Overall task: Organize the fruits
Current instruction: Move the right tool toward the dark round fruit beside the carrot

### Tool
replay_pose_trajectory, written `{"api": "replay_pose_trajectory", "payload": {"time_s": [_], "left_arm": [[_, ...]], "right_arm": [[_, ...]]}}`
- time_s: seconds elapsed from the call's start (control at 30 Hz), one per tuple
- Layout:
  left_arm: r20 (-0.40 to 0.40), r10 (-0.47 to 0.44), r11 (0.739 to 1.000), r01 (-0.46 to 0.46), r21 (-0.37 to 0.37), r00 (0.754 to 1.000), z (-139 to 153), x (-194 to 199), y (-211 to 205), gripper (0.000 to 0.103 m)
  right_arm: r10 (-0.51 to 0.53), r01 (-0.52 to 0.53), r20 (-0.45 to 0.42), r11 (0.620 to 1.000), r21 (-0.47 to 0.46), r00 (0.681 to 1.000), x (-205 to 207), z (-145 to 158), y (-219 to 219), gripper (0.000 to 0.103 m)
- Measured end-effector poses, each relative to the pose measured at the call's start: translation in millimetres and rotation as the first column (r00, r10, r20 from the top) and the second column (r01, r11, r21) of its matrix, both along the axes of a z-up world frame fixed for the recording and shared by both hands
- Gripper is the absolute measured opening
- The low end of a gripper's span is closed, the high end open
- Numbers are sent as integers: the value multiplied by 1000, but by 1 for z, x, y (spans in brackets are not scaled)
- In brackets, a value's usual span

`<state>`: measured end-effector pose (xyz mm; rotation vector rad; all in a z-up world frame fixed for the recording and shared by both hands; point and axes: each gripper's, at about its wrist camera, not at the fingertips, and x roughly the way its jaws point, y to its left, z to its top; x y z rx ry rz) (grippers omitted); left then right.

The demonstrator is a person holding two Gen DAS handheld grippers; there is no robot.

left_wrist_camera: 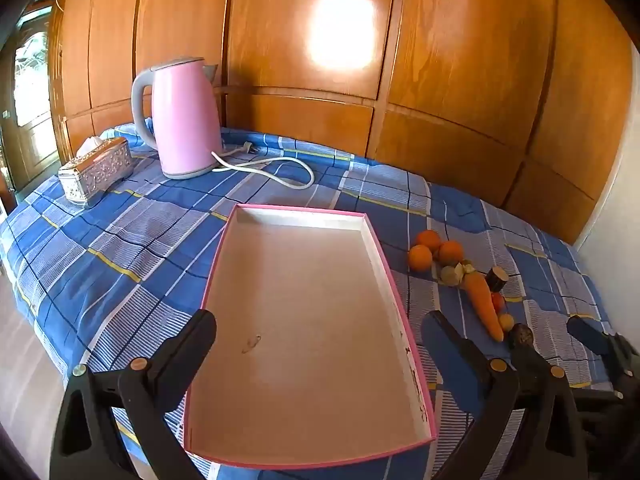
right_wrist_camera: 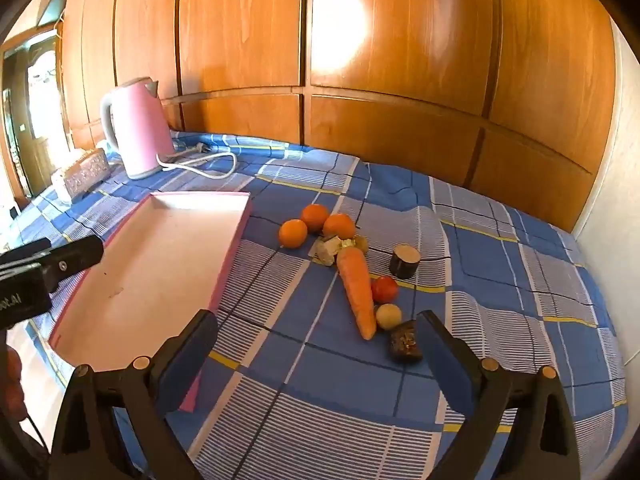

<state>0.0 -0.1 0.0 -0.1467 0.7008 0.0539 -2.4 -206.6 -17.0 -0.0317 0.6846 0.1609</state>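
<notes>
A shallow pink-edged tray (left_wrist_camera: 236,216) (right_wrist_camera: 240,220) lies bare on the blue checked cloth. My left gripper (left_wrist_camera: 320,344) hovers over its near half, open, nothing between its fingers. To the right of the tray lie three oranges (right_wrist_camera: 316,222) (left_wrist_camera: 434,248), a carrot (right_wrist_camera: 358,290) (left_wrist_camera: 482,304), a small tomato (right_wrist_camera: 385,289), a yellowish round fruit (right_wrist_camera: 389,316), a pale husked cluster (right_wrist_camera: 326,250), a dark cut cylinder (right_wrist_camera: 405,261) and a dark brown chunk (right_wrist_camera: 404,340). My right gripper (right_wrist_camera: 320,344) is open just short of the carrot's tip, apart from everything.
A pink kettle (left_wrist_camera: 184,116) with a loose white cord (left_wrist_camera: 280,170) stands at the back left, beside a silver tissue box (left_wrist_camera: 96,170). Wooden panels (left_wrist_camera: 360,60) back the table. The table's edge drops off at the left. Bare cloth (right_wrist_camera: 520,264) stretches right of the produce.
</notes>
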Motion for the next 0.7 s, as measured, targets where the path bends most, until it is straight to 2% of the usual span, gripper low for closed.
{"api": "replay_pose_trajectory", "payload": {"time_s": [0.23, 0.4, 0.53, 0.6, 0.7], "left_arm": [[-5, -18, 1000, 18, -20, 1000, 0, 1, -1, 103], [6, -31, 1000, 31, -1, 1000, 0, -2, -5, 103], [3, -41, 999, 41, 16, 999, 1, -2, -8, 103], [-11, -44, 998, 44, 33, 999, 0, -1, -9, 103], [30, -39, 998, 37, 43, 999, 0, -2, -10, 103]], "right_arm": [[-9, 9, -6, 1000, 10, 1000, -1, 2, -3, 100], [-25, 24, -20, 1000, -6, 1000, 2, 1, -5, 100], [-35, 34, -27, 999, -31, 999, 4, -1, -6, 88], [-44, 43, -31, 998, -34, 999, 5, -1, -8, 87], [-46, 46, -32, 999, -25, 998, 6, -2, -10, 87]]}}
